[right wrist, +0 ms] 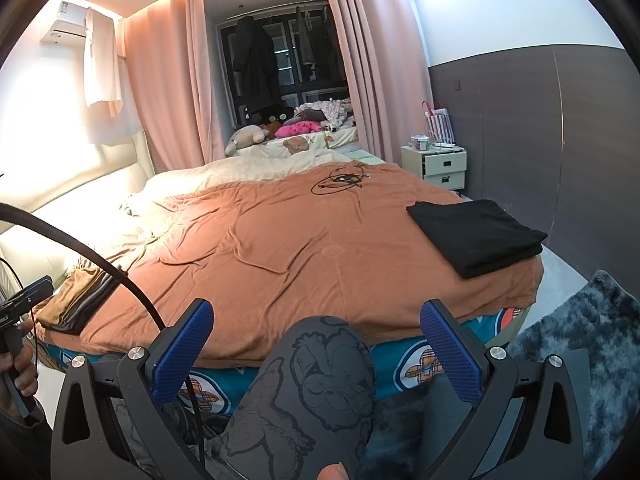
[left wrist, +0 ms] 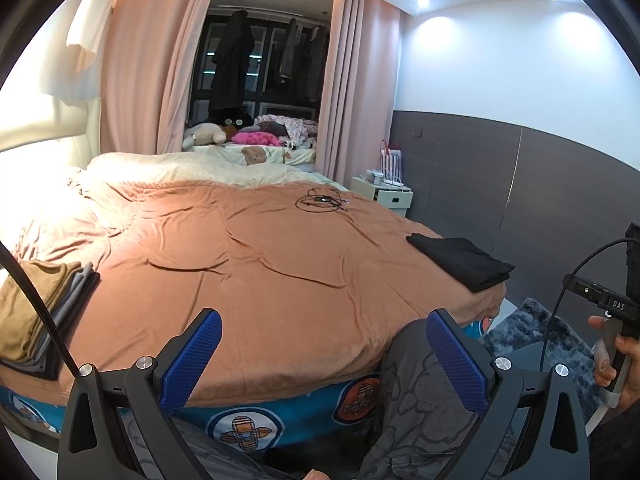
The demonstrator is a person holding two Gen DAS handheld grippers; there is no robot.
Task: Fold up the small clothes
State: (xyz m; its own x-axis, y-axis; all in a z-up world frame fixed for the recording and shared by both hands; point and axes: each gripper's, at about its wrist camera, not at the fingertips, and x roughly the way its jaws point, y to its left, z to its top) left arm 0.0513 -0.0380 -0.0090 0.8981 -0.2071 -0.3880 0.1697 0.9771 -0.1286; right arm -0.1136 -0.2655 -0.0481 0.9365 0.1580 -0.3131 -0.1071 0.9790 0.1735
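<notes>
A stack of folded clothes [left wrist: 36, 312], olive-brown on top with grey and dark layers below, lies at the bed's near left corner; the right wrist view shows the stack [right wrist: 76, 300] too. A folded black garment [left wrist: 460, 262] rests at the bed's right edge, seen larger in the right wrist view as a black garment [right wrist: 476, 234]. My left gripper [left wrist: 324, 352] is open, held low before the foot of the bed with nothing between its blue pads. My right gripper [right wrist: 316, 344] is open too, above the person's knee [right wrist: 316, 380] in grey printed trousers.
An orange blanket [left wrist: 260, 260] covers the bed. A coil of black cable [left wrist: 320, 201] lies far up it. A white nightstand [right wrist: 440, 166] stands at the right wall, a grey shaggy rug [right wrist: 580, 340] on the floor right. Soft toys pile by the window.
</notes>
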